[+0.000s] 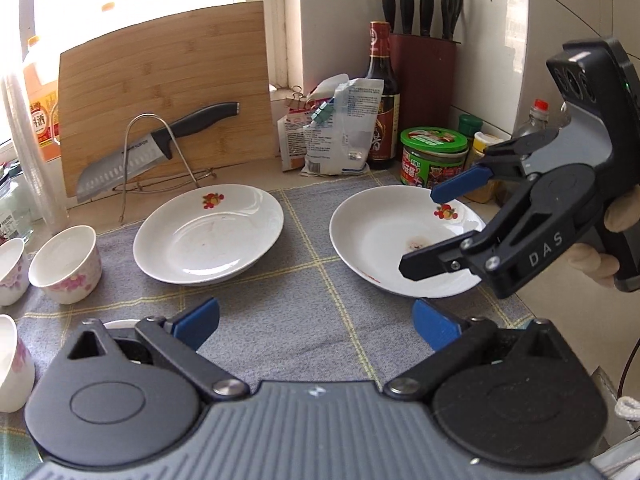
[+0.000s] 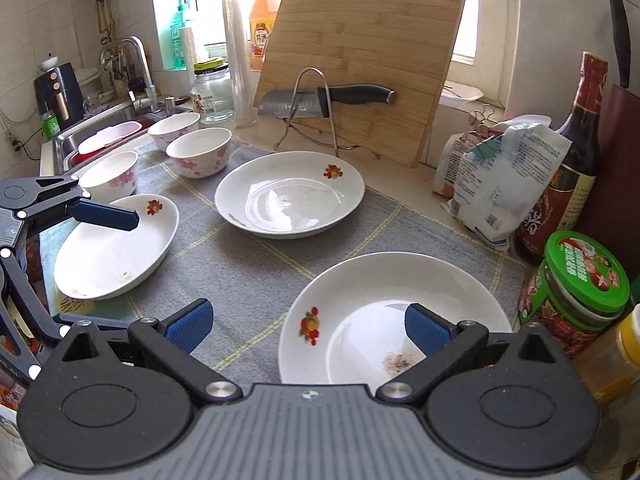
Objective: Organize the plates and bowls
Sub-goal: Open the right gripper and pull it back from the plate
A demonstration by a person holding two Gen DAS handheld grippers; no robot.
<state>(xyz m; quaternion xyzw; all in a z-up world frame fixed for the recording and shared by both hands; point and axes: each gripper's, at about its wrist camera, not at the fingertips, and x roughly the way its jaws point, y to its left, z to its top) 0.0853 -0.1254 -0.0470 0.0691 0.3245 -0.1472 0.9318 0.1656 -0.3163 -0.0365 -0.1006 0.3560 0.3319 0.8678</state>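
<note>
Both hand-held grippers are hovering with fingers spread apart and holding nothing. The left hand-held gripper (image 1: 316, 322) is hanging over the grey mat (image 1: 280, 320) on the worktop (image 2: 424, 196); the right hand-held gripper (image 2: 308, 326) is hanging over the near plate (image 2: 384, 292), one blue pad above its bowl, the other over the mat beside it.

Three white plates are lying apart on the mat: the near plate at the right end, the middle plate (image 2: 290, 194) toward the back, the left plate (image 2: 116, 246) under the left gripper's finger. Three flowered bowls (image 2: 199, 152) are sitting at the mat's left end, toward the sink (image 2: 76, 140).

Behind the plates a cutting board (image 2: 360, 64) is leaning at the window, with a knife (image 2: 326, 100) resting across a wire stand in front of it. Crowding the right edge are paper bags (image 2: 500, 176), a dark sauce bottle (image 2: 568, 176) and a green-lidded jar (image 2: 580, 292) just beside the near plate.
</note>
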